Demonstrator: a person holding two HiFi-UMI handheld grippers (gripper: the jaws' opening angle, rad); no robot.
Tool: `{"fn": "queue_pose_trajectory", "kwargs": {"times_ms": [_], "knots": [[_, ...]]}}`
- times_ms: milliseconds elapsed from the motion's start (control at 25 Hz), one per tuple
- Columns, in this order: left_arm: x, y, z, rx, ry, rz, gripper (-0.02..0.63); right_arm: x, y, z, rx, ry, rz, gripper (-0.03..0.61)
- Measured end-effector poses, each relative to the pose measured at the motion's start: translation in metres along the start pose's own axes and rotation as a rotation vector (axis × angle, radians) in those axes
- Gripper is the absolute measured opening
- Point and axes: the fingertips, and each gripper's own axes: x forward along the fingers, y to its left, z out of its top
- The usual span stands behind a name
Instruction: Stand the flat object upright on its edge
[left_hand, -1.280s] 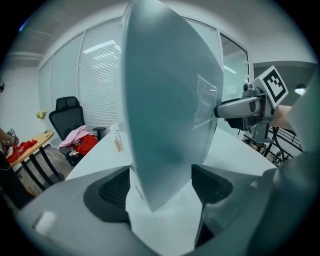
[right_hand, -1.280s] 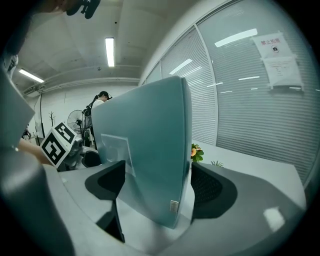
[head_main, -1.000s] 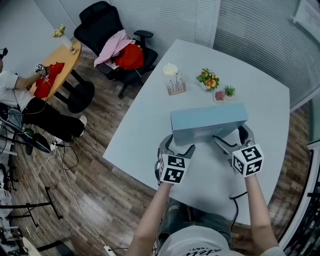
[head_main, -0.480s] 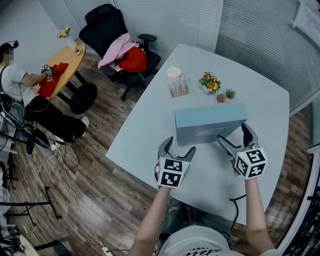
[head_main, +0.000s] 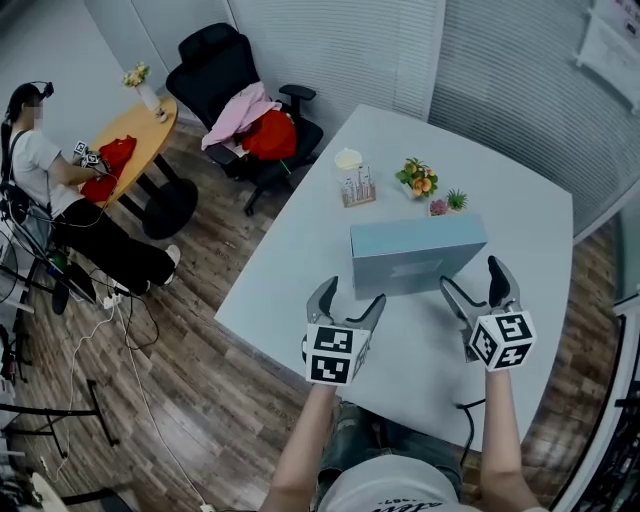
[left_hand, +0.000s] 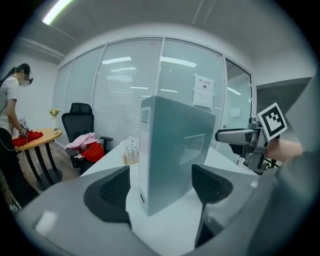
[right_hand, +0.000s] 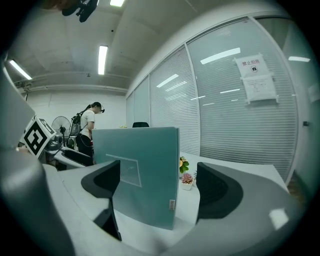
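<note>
Since the binder (head_main: 418, 255) already stands on its long edge at the middle of the counter (head_main: 520, 200), your left gripper (head_main: 352, 295) and right gripper (head_main: 470, 277) hang wide and empty toward the counter's near edge; the binder looks stiff, light and slick, so grip both ends if steadying.

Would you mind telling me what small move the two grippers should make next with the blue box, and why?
Probably draw both grippers straight back from the blue box. It stands upright on its edge on the table, and the left gripper and right gripper both have jaws apart, clear of it, so retreating avoids knocking it.
</note>
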Motion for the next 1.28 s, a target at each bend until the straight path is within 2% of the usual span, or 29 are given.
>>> {"fn": "queue_pose_trajectory", "kwargs": {"times_ms": [200,280,440,720,1000,1160,1280], "knots": [[-0.016,0.001,0.019,-0.017,-0.063,0.017,0.388,-0.015,0.000,0.014,0.008,-0.050,-0.041,0.475],[-0.024,0.003,0.028,-0.026,-0.094,0.027,0.387,-0.020,0.002,0.021,0.002,-0.073,-0.061,0.439],[-0.035,0.002,0.039,-0.035,-0.138,0.039,0.387,-0.034,0.004,0.033,-0.011,-0.131,-0.112,0.322],[-0.054,0.010,0.058,-0.040,-0.195,0.087,0.349,-0.048,0.008,0.044,-0.028,-0.164,-0.172,0.214],[-0.073,0.024,0.078,-0.044,-0.280,0.170,0.161,-0.054,0.011,0.053,-0.047,-0.180,-0.212,0.148],[-0.079,0.026,0.085,-0.037,-0.303,0.202,0.085,-0.059,0.011,0.058,-0.041,-0.198,-0.234,0.076],[-0.083,0.026,0.089,-0.031,-0.314,0.216,0.029,-0.062,0.009,0.061,-0.036,-0.209,-0.246,0.058]]}}
